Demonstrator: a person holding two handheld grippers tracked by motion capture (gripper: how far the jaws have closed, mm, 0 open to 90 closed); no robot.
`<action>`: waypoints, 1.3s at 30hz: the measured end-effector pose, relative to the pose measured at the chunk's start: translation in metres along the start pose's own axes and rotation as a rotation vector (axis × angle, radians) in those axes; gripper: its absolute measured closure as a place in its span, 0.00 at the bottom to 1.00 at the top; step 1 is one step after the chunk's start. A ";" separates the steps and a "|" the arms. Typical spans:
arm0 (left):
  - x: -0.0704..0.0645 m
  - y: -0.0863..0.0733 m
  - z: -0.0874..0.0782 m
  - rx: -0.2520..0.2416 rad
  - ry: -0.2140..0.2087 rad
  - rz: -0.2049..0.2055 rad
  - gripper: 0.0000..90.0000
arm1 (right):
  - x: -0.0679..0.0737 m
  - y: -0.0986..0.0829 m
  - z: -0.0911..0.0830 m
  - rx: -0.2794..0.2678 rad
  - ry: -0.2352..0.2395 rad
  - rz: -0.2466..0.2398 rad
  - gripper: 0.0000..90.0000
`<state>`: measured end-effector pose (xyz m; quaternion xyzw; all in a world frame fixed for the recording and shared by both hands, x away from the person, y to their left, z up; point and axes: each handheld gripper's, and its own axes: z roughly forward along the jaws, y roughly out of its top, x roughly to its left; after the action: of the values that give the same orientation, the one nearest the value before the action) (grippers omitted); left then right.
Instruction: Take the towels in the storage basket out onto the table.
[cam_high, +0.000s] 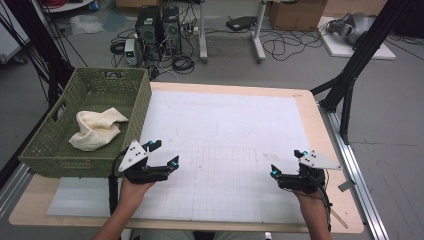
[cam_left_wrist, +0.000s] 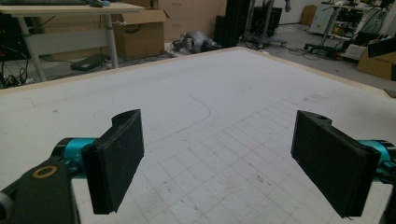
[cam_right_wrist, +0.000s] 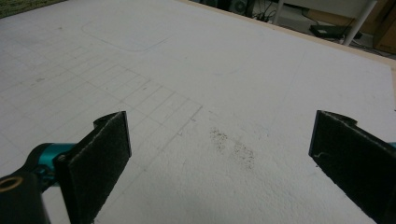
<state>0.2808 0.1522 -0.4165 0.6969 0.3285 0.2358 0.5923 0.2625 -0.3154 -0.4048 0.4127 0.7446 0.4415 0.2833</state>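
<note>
1. Nearest the camera, two forearms come in from the bottom edge, each hand gripping a tool low over the white mat (cam_high: 225, 130).
2. Left gripper (cam_high: 164, 154) hovers just beside the basket's (cam_high: 45, 150) near right corner, jaws wide apart and holding nothing.
3. Inside the basket lies a crumpled cream cloth (cam_high: 97, 128), apart from both grippers.
4. Right gripper (cam_high: 286, 163) hangs well right of the basket, jaws likewise wide and empty.
5. Beyond the basket, a grey floor carries cables, computer towers (cam_high: 159, 26) and cardboard boxes.

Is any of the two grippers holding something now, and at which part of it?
Nothing is held. The left gripper and the right gripper are both open above the white mat; the cream cloth lies in the green basket.
</note>
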 end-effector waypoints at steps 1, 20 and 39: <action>0.000 0.000 0.000 0.000 0.000 -0.002 0.20 | 0.000 0.000 0.000 0.002 0.002 -0.002 0.05; -0.003 0.000 0.005 0.011 -0.007 0.000 0.19 | -0.006 -0.003 -0.004 -0.013 0.003 0.034 0.06; -0.003 0.016 -0.001 0.003 -0.020 -0.016 0.19 | 0.001 -0.001 -0.006 -0.019 0.016 0.015 0.06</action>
<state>0.2813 0.1492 -0.4004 0.6974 0.3283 0.2235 0.5966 0.2572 -0.3175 -0.4036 0.4119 0.7396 0.4540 0.2779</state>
